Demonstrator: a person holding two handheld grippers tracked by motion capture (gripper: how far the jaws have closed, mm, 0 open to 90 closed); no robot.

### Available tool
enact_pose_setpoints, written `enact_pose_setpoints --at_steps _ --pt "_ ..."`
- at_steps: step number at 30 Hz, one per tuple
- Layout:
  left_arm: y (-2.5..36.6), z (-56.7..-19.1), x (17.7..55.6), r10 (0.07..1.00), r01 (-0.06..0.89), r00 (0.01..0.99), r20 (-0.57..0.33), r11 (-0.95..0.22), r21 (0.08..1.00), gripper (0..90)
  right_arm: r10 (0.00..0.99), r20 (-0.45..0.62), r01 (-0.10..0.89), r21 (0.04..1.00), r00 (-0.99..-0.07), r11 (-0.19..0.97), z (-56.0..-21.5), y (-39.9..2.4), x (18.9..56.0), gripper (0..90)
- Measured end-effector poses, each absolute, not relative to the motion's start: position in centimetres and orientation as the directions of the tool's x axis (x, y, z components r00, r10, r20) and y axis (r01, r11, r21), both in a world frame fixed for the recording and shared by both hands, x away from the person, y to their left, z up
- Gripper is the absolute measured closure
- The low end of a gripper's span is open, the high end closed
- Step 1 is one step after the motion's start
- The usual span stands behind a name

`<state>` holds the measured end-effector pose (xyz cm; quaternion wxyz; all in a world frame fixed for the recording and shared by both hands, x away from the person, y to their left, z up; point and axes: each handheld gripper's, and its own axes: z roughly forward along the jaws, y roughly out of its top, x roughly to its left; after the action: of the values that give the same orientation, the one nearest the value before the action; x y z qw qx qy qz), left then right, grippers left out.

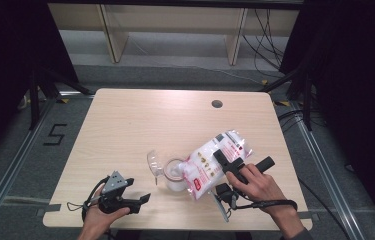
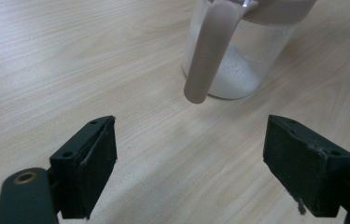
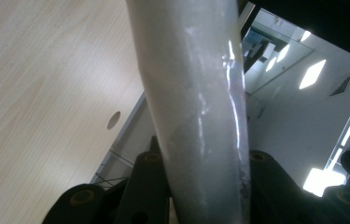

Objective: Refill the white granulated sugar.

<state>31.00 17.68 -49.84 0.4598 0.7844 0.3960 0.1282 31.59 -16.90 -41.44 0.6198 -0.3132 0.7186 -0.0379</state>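
A clear plastic bag [image 1: 210, 162] with red print and white grains hangs tilted over a small glass jar [image 1: 175, 176]. The bag's low end rests at the jar's mouth, and the jar's hinged lid [image 1: 153, 161] is swung open to the left. My right gripper [image 1: 220, 174] is shut on the bag's middle; in the right gripper view the bag [image 3: 196, 102] runs up between the jaws of my right gripper [image 3: 200, 186]. At the table's front left, my left gripper [image 1: 144, 201] stands open. In the left gripper view it [image 2: 191, 163] faces the jar [image 2: 238, 65], which is part full of white grains.
The light wooden table [image 1: 125, 125] has a round cable hole [image 1: 217, 104] near its far right edge. A brownish strap [image 2: 210, 51] hangs down the jar's side. Dark floor, metal rails and wooden shelf legs lie beyond the table.
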Motion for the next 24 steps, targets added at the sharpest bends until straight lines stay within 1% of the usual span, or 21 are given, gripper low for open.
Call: enact_pose_setpoints --at_steps 19,20,24 --pt "17.69 -49.83 31.01 0.737 0.497 0.657 -0.156 -0.269 0.825 17.1 -0.477 -0.878 -0.401 -0.425 -0.033 0.811 -41.34 -16.82 31.50 78.8" --pt "17.72 -49.82 31.03 0.736 0.494 0.660 -0.152 -0.272 0.826 17.1 -0.494 -0.869 -0.405 -0.444 -0.021 0.799 -41.22 -16.82 31.56 78.8" --pt "17.71 -49.82 31.02 0.736 0.495 0.659 -0.153 -0.272 0.825 17.1 -0.487 -0.873 -0.404 -0.439 -0.019 0.803 -41.29 -16.84 31.55 78.8"
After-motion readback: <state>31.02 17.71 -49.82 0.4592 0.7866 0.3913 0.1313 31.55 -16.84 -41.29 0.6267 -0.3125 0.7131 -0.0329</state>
